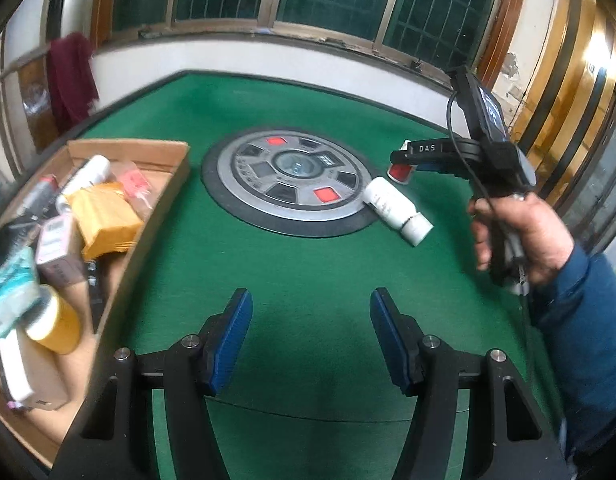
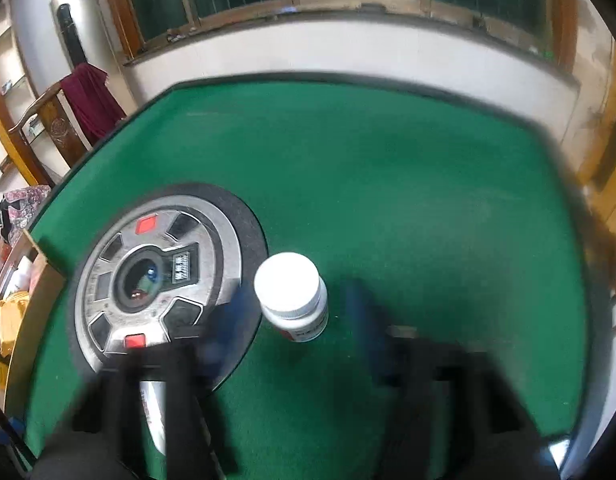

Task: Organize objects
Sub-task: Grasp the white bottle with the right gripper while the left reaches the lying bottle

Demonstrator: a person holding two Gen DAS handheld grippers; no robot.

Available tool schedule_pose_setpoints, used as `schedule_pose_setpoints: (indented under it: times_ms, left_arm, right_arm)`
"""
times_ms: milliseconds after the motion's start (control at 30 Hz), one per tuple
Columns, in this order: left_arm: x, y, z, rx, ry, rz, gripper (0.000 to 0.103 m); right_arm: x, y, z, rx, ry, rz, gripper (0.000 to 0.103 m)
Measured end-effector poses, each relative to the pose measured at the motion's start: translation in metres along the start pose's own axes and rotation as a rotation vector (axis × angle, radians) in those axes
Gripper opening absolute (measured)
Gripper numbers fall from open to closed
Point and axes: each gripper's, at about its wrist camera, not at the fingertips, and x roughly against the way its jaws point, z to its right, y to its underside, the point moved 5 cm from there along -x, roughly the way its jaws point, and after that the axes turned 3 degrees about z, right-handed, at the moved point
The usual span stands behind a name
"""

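Green felt covers the counter (image 1: 308,264) under my left tongs (image 1: 311,332), whose blue pads stand apart with nothing between them. Off to their left sits a cardboard box (image 1: 163,184) crowded with packets, a yellow tape roll (image 1: 57,326) and small bottles. Ahead lies a round silver panel (image 1: 287,180); just right of it a white bottle (image 1: 396,210) lies on its side. Further right, a hand (image 1: 520,236) holds my right tongs (image 1: 404,160) over a small red-labelled bottle (image 1: 400,172).

From the right wrist, blurred, that white-capped bottle (image 2: 291,296) stands upright between the fingers of my right tongs (image 2: 295,320); the pads do not touch it, so they are open.
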Motion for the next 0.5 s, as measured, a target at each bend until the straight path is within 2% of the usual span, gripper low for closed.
schedule_pose_setpoints:
  times_ms: [67, 200, 300, 400, 433, 500]
  left_arm:
    - [-0.003, -0.006, 0.003, 0.025, 0.029, -0.019, 0.055]
    - [-0.017, -0.028, 0.019, 0.066, 0.083, -0.063, 0.055]
    - [-0.037, -0.048, 0.036, 0.122, 0.125, -0.125, 0.055]
    - [-0.063, -0.064, 0.051, 0.194, 0.143, -0.196, 0.055]
    - [-0.073, -0.067, 0.056, 0.22, 0.14, -0.211, 0.055]
    - [-0.094, -0.07, 0.063, 0.236, 0.078, -0.237, 0.055]
  right_arm:
    - [0.005, 0.001, 0.005, -0.016, 0.024, 0.007, 0.032]
    - [0.035, 0.005, 0.011, -0.102, -0.008, 0.051, 0.032]
    - [0.072, 0.017, 0.018, -0.171, -0.065, 0.084, 0.032]
    - [0.1, 0.028, 0.017, -0.187, -0.085, 0.13, 0.032]
    - [0.11, 0.034, 0.02, -0.202, -0.096, 0.153, 0.032]
    - [0.122, 0.046, 0.028, -0.242, -0.122, 0.19, 0.032]
